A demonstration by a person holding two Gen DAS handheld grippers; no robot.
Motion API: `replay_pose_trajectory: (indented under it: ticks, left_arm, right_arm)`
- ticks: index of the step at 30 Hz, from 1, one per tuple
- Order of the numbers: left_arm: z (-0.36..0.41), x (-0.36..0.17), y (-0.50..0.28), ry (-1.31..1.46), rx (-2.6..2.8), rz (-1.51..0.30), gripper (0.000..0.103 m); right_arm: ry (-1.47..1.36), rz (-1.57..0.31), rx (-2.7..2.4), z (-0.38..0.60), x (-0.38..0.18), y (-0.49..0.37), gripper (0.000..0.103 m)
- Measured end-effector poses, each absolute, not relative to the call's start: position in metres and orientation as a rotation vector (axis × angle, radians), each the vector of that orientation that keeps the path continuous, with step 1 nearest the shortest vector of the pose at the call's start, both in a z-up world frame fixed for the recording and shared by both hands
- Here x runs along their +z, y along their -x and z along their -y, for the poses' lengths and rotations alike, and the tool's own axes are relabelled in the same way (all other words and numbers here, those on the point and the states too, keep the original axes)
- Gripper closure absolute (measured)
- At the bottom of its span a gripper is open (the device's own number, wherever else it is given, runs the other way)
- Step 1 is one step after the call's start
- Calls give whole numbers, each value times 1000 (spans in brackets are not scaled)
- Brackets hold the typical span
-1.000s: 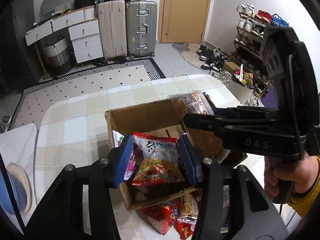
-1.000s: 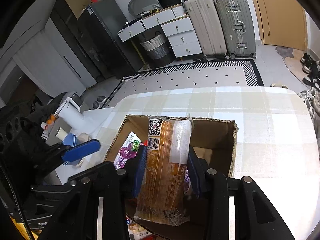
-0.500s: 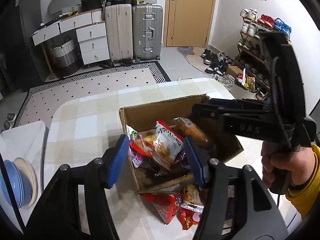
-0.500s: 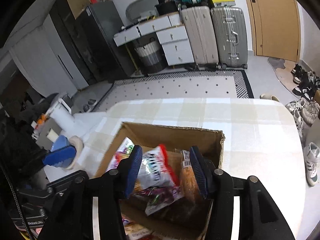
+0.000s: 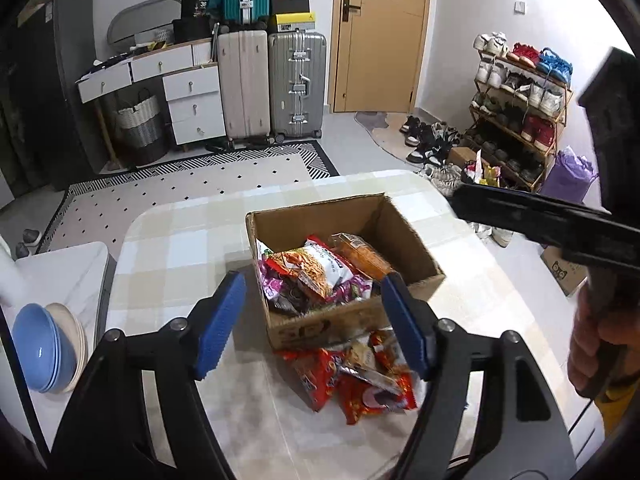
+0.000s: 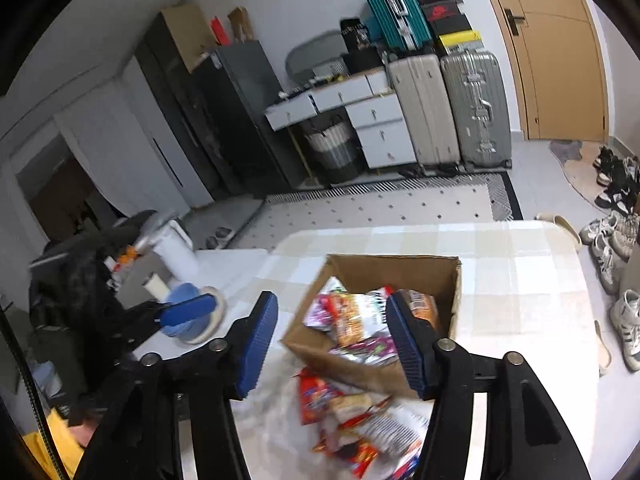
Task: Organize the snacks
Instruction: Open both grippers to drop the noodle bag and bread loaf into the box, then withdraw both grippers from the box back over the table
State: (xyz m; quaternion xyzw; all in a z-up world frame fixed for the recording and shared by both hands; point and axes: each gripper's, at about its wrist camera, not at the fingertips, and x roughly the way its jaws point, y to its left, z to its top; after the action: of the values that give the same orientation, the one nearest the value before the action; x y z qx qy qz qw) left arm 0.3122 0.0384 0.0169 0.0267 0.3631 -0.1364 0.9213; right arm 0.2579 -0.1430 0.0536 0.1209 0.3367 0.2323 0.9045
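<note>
Dropped both packets into cardboard box (image 5: 404, 236); left gripper (image 5: 314, 320) and right gripper (image 6: 334, 338) now wide open, empty. Next: red snack pile (image 5: 360, 376) on table just before box, pinch one packet only.

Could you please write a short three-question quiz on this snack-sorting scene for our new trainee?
1. True or false: the left gripper is clamped on a snack packet.
2. Where do the loose red packets lie? A) inside the cardboard box B) on the table against the box's near side C) on the floor
3. Fill in: the right gripper is ____ and holds nothing.

Key
1. False: its blue pads stand apart, empty.
2. B
3. open
</note>
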Motion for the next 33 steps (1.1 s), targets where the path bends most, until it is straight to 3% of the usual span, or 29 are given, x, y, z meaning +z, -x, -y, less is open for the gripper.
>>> replay_pose_trajectory:
  ticks: [3, 8, 14, 16, 17, 26, 33]
  left_arm:
    - [-43, 30, -289, -31, -301, -728, 23]
    - [-47, 51, -234, -29, -321, -694, 23]
    - [-49, 70, -150, -47, -286, -573, 15]
    - [-47, 75, -121, -53, -274, -532, 10]
    - [-46, 77, -107, -56, -271, -515, 0]
    - [-31, 86, -27, -69, -229, -422, 1]
    - [-30, 57, 2, -139, -197, -444, 1]
  right_arm:
    - [-241, -654, 502, 141, 72, -224, 37]
    - [-249, -565, 518, 144, 97, -161, 30]
    - [-205, -428, 469, 149, 114, -86, 12]
    - [-190, -384, 443, 151, 115, -64, 6]
    - [-188, -369, 436, 153, 115, -56, 4]
    - [-172, -293, 370, 166, 95, 9, 1]
    - [-189, -286, 335, 189, 74, 43, 1]
